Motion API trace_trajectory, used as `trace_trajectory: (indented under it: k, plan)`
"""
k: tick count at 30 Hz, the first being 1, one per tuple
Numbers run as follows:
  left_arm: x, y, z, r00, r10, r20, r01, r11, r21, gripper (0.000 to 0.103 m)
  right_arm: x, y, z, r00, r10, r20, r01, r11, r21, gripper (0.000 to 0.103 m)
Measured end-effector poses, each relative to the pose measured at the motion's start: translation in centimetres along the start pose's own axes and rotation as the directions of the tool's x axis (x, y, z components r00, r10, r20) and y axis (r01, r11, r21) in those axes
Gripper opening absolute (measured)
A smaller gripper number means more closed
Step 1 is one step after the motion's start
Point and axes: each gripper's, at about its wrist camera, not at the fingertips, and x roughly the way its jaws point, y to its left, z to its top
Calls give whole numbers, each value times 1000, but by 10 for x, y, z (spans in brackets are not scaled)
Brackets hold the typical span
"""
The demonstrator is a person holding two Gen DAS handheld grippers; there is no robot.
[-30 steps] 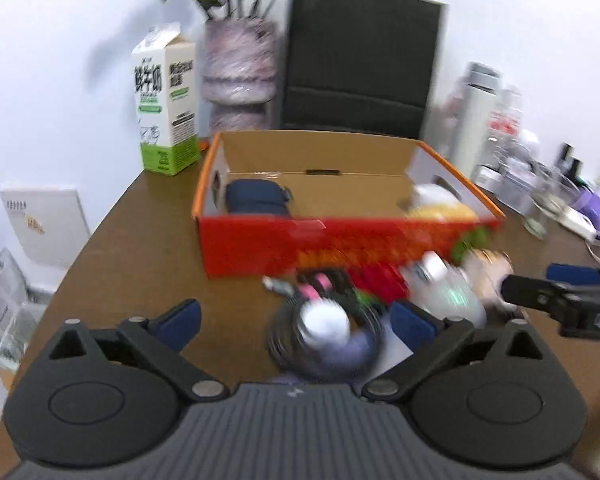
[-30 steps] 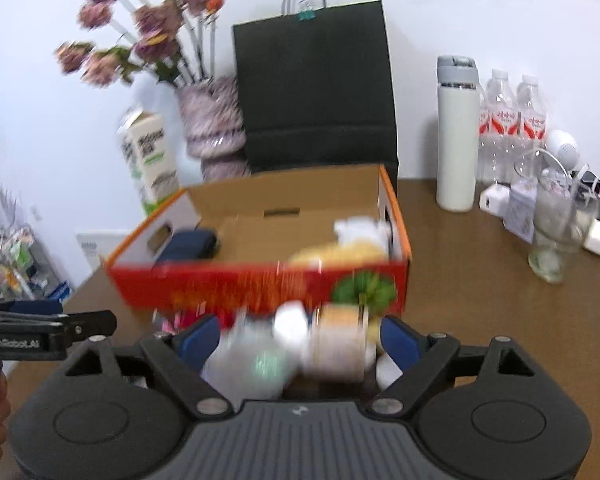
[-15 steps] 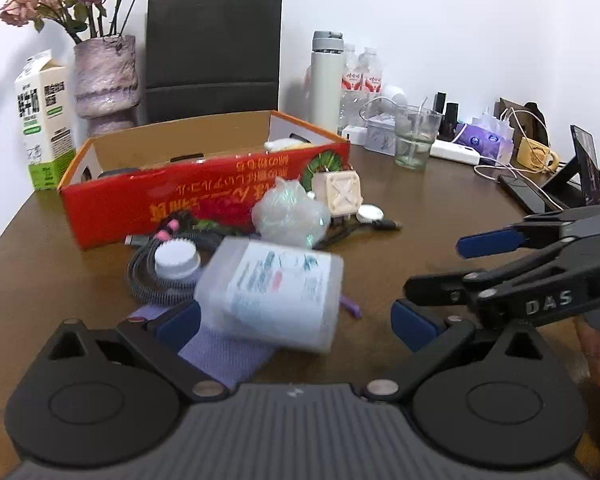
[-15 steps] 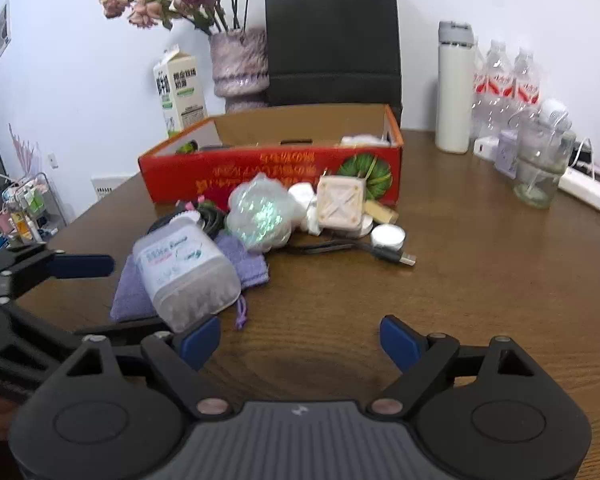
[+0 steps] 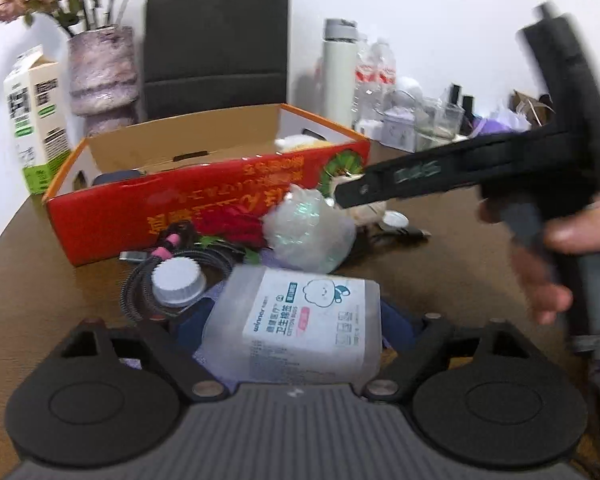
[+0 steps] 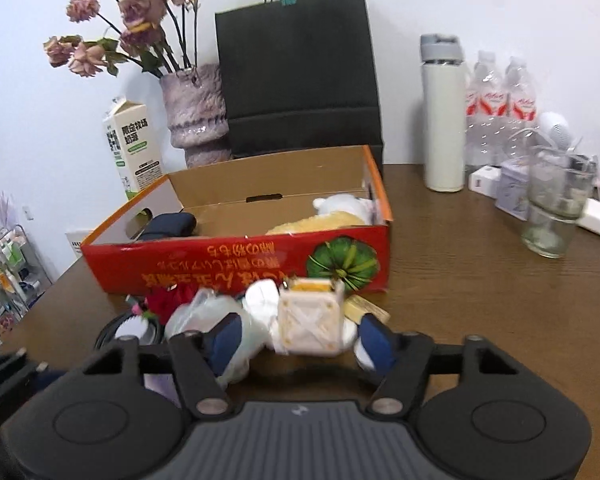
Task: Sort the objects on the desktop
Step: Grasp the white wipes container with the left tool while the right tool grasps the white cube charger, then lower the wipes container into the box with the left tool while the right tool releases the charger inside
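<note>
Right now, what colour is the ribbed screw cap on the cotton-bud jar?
White ribbed screw cap; left wrist view.

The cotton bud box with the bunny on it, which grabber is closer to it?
Left. The left gripper has the cotton bud box right between its fingers. The right gripper is farther off, reaching around the cream cube near the red cardboard box.

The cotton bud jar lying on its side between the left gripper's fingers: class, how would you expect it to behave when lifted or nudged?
The cotton bud jar is translucent plastic holding cotton buds, so probably light for its size. Its flattish labelled side suggests it would slide rather than roll. The smooth walls may slip or flex under the left gripper, whose fingers flank it.
</note>
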Motion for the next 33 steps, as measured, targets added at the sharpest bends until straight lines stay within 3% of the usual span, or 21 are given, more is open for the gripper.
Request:
trace_trajectory:
  k: [2,3,8,11,14,20,23,25,28,33]
  plan:
    - [-7,2,2,1000,20,11,-20,1000,-16,86,16,3,2,999,-28,-24,28,1000,-3,51]
    - [-13,3,4,999,26,27,-26,999,-24,86,22,4,1,998,-52,-41,52,999,-9,39]
    - [-38,16,15,996,32,86,-25,996,-83,86,9,-5,0,999,-17,-47,20,998,60,39]
    - [-51,23,22,991,49,122,-36,994,-103,86,-20,-8,2,1000,-8,6,8,998,64,39]
    - [-60,33,34,987,73,142,-56,991,-120,86,-53,-21,4,996,67,58,-73,991,112,39]
    - [-60,66,91,973,128,191,-111,989,-100,86,-75,-33,32,990,69,121,-83,990,117,39]
    - [-36,88,132,961,155,228,-141,987,-78,86,-64,-30,69,988,55,145,-63,997,49,39]
    - [-1,105,158,963,179,203,-167,983,-79,85,-40,-32,103,989,86,118,-92,995,47,39]
    - [57,128,185,967,229,114,-221,972,-79,85,17,-43,150,988,153,20,-155,982,106,39]
    - [131,160,210,962,272,21,-269,958,-95,85,109,-31,195,986,63,-156,-53,996,66,39]
